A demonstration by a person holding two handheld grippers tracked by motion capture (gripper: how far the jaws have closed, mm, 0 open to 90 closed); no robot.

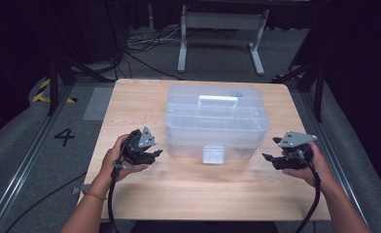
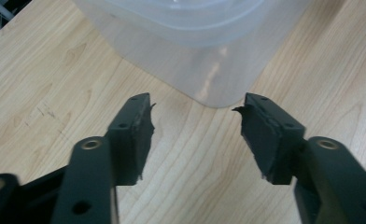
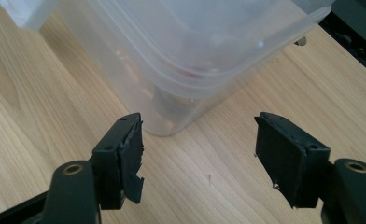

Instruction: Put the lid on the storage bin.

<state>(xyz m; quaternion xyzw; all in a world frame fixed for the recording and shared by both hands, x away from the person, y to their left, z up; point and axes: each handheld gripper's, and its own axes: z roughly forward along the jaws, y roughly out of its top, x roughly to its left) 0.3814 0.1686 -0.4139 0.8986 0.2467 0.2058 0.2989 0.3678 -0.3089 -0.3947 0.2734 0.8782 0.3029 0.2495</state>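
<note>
A translucent plastic storage box (image 1: 216, 119) with a lid, a top handle (image 1: 218, 100) and a front latch (image 1: 213, 154) stands in the middle of the wooden table (image 1: 198, 189). My left gripper (image 1: 154, 154) is held just left of the box's front left corner, open, nothing between its jaws. My right gripper (image 1: 268, 156) is by the front right corner, also open and empty. In the left gripper view the box corner (image 2: 209, 70) lies just beyond the left gripper (image 2: 195, 109). In the right gripper view the box corner (image 3: 172, 84) is ahead of the right gripper (image 3: 197, 123); dim contents show through its wall.
Bare wood lies in front of the box and to both sides. Beyond the table's far edge stand a white table frame (image 1: 221, 29) and loose cables (image 1: 145, 43) on the grey floor. A "4" (image 1: 64, 137) is marked on the floor at left.
</note>
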